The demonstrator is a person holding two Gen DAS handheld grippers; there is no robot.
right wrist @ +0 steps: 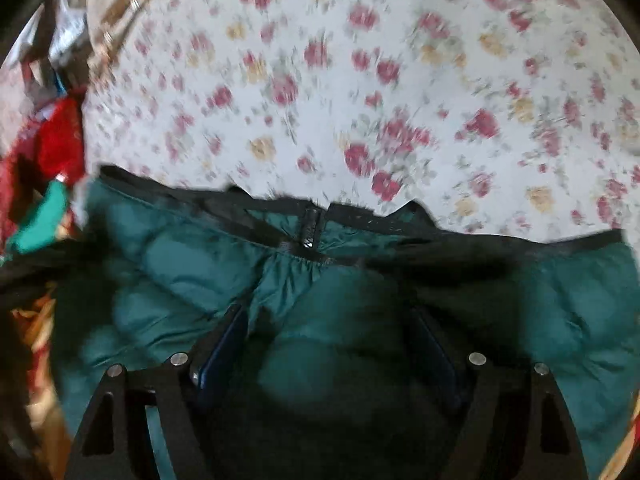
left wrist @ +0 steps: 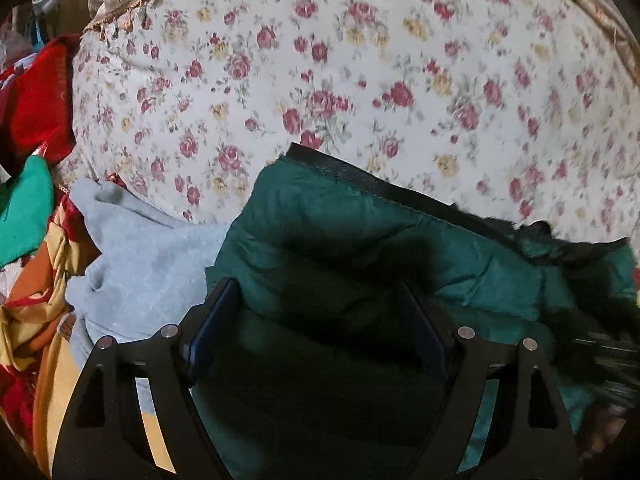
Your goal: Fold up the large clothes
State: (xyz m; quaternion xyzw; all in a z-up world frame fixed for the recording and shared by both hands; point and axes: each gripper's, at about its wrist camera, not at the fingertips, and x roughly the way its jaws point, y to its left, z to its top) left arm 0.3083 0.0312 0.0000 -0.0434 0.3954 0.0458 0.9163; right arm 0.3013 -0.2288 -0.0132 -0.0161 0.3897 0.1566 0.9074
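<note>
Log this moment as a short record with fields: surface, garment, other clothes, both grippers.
surface: floral bedsheet, white with red and yellow roses
garment: green puffer jacket with black trim, lying on the sheet at its near edge
zipper: black zipper pull at the jacket's far edge
other clothes: grey garment to the left of the jacket; red cloth further left
left gripper: open, jacket below it
right gripper: open, over the jacket

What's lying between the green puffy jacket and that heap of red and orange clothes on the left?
A light grey garment, crumpled, lies between the green jacket and the red and orange heap. Only the left wrist view shows it.
</note>
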